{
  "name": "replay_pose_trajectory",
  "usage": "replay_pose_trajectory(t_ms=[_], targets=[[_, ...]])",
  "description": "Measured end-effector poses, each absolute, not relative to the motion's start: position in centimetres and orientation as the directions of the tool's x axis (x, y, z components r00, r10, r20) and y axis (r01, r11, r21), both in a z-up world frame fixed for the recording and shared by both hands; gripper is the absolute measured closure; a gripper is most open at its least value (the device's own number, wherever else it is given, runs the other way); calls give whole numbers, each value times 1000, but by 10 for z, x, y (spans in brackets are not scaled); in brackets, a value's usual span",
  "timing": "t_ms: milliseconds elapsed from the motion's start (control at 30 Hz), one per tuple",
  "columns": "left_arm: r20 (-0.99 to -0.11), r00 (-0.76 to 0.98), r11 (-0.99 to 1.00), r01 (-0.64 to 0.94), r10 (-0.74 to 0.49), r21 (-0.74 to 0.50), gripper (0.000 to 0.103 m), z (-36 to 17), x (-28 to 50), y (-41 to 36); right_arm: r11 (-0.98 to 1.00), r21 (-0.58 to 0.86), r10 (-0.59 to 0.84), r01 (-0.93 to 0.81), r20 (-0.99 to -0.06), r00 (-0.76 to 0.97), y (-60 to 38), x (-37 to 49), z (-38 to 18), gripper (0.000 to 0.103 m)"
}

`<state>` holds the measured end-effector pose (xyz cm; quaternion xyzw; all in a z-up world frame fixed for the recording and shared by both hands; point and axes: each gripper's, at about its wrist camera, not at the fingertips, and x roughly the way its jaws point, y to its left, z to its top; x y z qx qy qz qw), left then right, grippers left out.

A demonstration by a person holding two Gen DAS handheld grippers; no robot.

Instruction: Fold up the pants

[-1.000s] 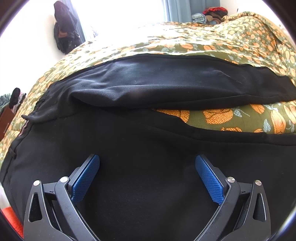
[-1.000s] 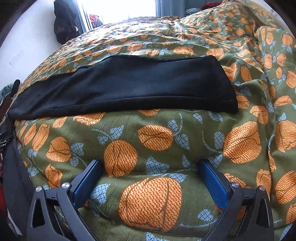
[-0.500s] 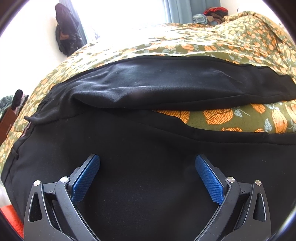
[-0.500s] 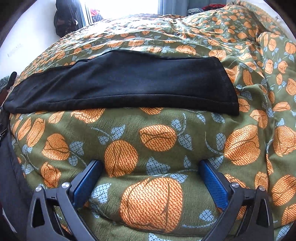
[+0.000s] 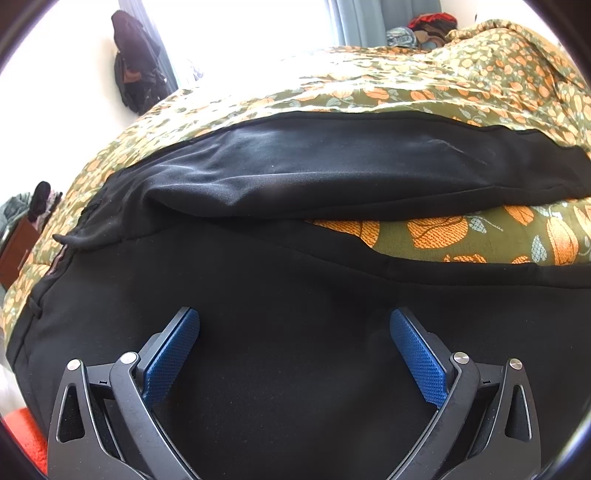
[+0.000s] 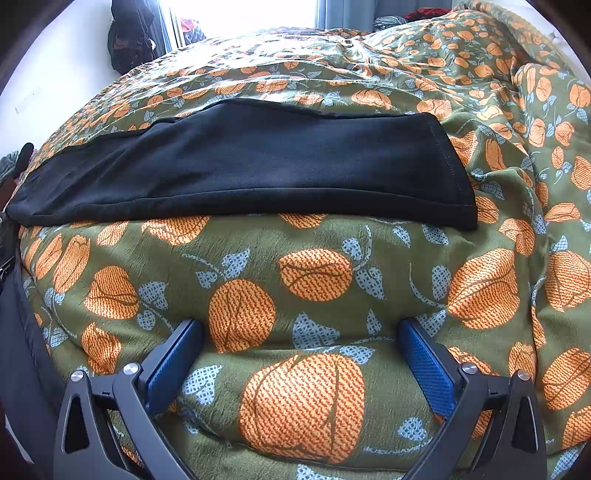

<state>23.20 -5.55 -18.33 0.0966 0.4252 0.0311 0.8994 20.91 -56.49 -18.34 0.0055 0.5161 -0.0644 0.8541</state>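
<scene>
Black pants (image 5: 280, 280) lie spread on a bed with a green quilt printed with orange fruit (image 5: 461, 229). In the left wrist view the near leg and seat fill the foreground, and the far leg (image 5: 332, 170) stretches to the right behind it. My left gripper (image 5: 294, 325) is open and empty, just above the near leg. In the right wrist view the far leg (image 6: 258, 166) lies flat with its hem (image 6: 454, 166) at the right. My right gripper (image 6: 301, 338) is open and empty over bare quilt (image 6: 314, 273), short of that leg.
A dark bag (image 5: 136, 74) hangs on the wall by the bright window. Clothes are piled at the far end of the bed (image 5: 424, 29). A brown box (image 5: 18, 254) stands off the bed's left side. Something orange-red (image 5: 26, 435) lies at the lower left.
Both grippers have moved slightly forward over the bed, so the pants and quilt sit a little lower in view. Both grippers stay open and empty.
</scene>
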Motion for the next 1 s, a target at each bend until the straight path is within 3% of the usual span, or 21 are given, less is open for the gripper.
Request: replay_pose_trajectory(t_ms=[1000], targets=[[-763,635,984,25,122,178,0,-183,232,-53,992,-56,-103,115,-882,459,-564,208,-183,0]])
